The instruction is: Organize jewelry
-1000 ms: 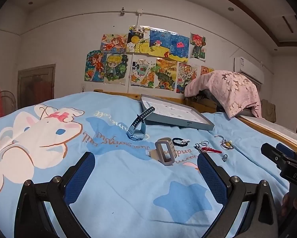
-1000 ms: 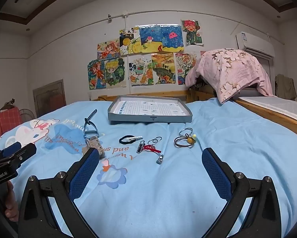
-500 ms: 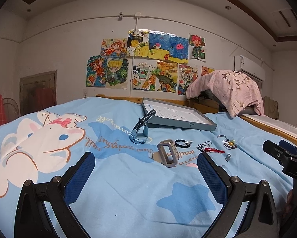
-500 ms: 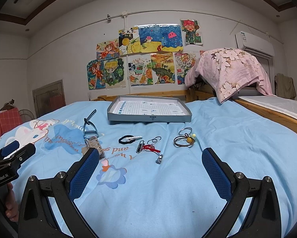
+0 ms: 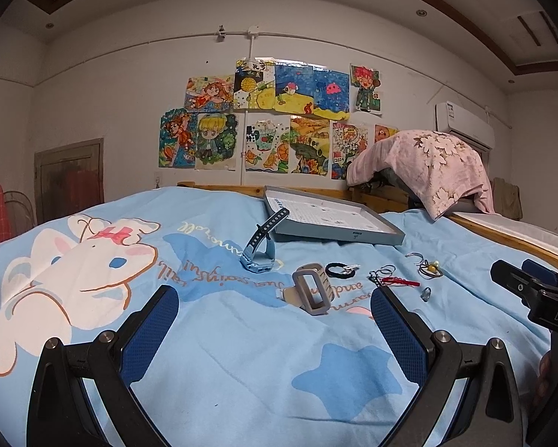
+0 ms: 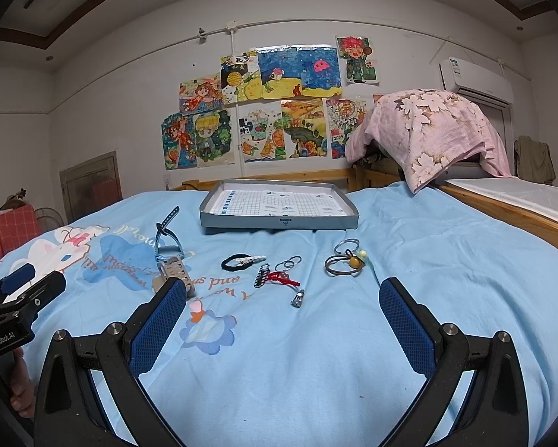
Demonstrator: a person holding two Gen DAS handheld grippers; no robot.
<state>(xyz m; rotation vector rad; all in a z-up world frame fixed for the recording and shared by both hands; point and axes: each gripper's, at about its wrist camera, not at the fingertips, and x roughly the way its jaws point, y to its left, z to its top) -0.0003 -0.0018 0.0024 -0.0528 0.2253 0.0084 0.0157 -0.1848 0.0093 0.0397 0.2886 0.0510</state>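
Both wide-spread claws, left claw (image 5: pixel 271 320) and right claw (image 6: pixel 282 313), have edged toward the jewelry.

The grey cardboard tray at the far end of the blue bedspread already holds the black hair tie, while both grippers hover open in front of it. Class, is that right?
Not quite. The grey cardboard tray holds no jewelry; the right wrist view shows the black hair tie lying on the blue bedspread in front of it. The left gripper and right gripper do hover open.
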